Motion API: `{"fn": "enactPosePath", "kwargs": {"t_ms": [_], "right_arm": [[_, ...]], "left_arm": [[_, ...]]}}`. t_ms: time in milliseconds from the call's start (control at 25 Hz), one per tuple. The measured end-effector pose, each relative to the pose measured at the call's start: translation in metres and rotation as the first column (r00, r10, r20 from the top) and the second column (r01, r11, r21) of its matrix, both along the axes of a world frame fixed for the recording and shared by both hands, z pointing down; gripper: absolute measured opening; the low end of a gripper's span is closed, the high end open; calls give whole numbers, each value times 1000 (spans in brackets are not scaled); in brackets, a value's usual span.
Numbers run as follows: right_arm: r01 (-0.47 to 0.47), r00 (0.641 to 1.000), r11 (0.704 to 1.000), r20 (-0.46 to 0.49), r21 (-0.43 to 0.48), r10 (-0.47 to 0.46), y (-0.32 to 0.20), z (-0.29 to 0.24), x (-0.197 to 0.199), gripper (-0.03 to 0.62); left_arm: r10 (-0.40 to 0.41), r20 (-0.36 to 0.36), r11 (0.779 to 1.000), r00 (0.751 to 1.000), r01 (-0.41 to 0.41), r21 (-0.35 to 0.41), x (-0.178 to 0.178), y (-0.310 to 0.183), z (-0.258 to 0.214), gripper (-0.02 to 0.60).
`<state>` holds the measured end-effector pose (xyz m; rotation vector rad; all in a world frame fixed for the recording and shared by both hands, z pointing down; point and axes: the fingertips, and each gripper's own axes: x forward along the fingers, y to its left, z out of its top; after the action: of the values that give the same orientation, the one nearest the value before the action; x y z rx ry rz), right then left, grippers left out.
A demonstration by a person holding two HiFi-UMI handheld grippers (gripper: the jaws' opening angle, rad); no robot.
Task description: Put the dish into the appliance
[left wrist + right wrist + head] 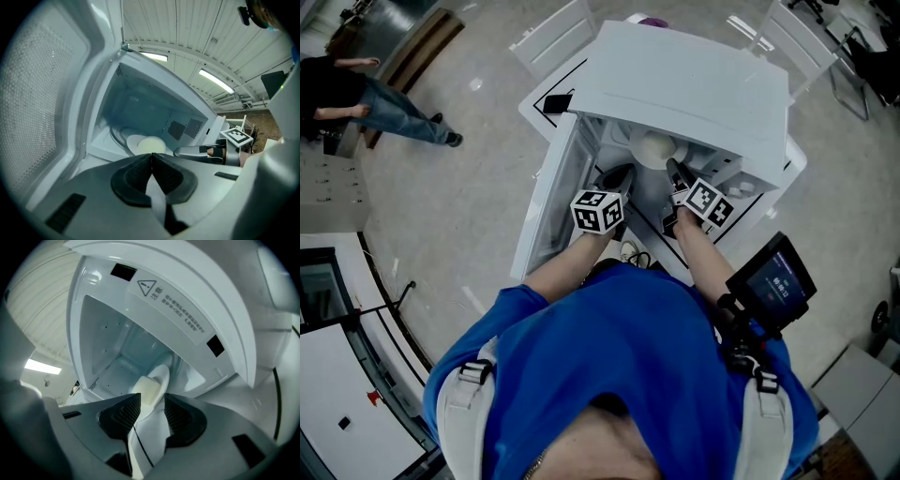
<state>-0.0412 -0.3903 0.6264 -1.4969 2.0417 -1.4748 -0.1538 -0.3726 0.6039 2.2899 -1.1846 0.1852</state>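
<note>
A white microwave (684, 75) stands with its door (546, 197) swung open to the left. Inside its cavity lies a white dish (654, 148) with a cream lump on it. In the left gripper view the dish (133, 140) rests on the cavity floor, with the lump (151, 145) on top. My right gripper (152, 401) reaches into the opening with its jaws apart. The dish (161, 376) lies just ahead of them, its near rim in the gap, and neither pad presses on it. My left gripper (151, 157) is shut and empty at the opening, beside the right gripper (187, 151).
The door's mesh panel (42, 93) is close on the left. A warning label (173, 310) marks the microwave's front frame. The microwave stands on a white table (792, 164). White chairs (553, 37) stand behind, a person (366, 98) walks far left, and a small screen (773, 281) hangs at my right.
</note>
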Motion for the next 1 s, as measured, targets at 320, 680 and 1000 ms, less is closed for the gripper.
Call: {"fn": "enactPosePath", "kwargs": {"t_ms": [320,680,1000], "right_arm": [[173,928,983,-346,67,-140,1,3,-5,130],[324,803,943,-547,72,-234,2,6,-18,130],[341,784,938,-571,65,-245,0,7,-21,130]], "left_arm": [[33,89,999,995,-35,17,2,-11,14,6],[51,132,999,990,-53,10,6,-17,23,7],[62,156,998,986,-63,0,5,-21,28,7]]}}
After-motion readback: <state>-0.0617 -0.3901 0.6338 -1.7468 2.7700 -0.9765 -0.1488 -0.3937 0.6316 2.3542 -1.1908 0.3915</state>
